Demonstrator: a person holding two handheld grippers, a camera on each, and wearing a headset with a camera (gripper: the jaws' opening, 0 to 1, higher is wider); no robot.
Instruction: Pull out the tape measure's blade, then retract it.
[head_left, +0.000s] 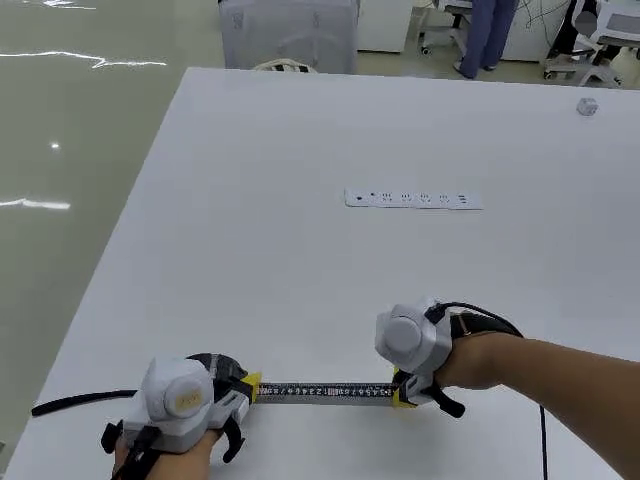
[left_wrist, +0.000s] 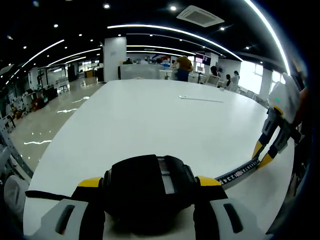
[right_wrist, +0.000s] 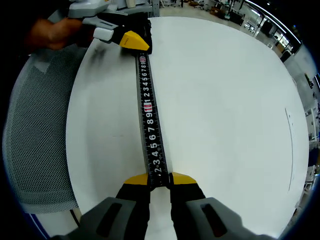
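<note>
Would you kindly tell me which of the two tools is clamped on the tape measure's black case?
The left tool, shut around the black case; the right tool instead pinches the end of the numbered blade.

A big white table (head_left: 300, 200) has a flat white power strip (head_left: 413, 199) lying near its middle. A small round grey thing (head_left: 587, 106) sits by the far right edge. Past the table stand a grey box (head_left: 288, 35) and a person (head_left: 484, 35) on a shiny floor (head_left: 70, 150). A grey mesh chair (right_wrist: 40, 135) is beside the table.
</note>
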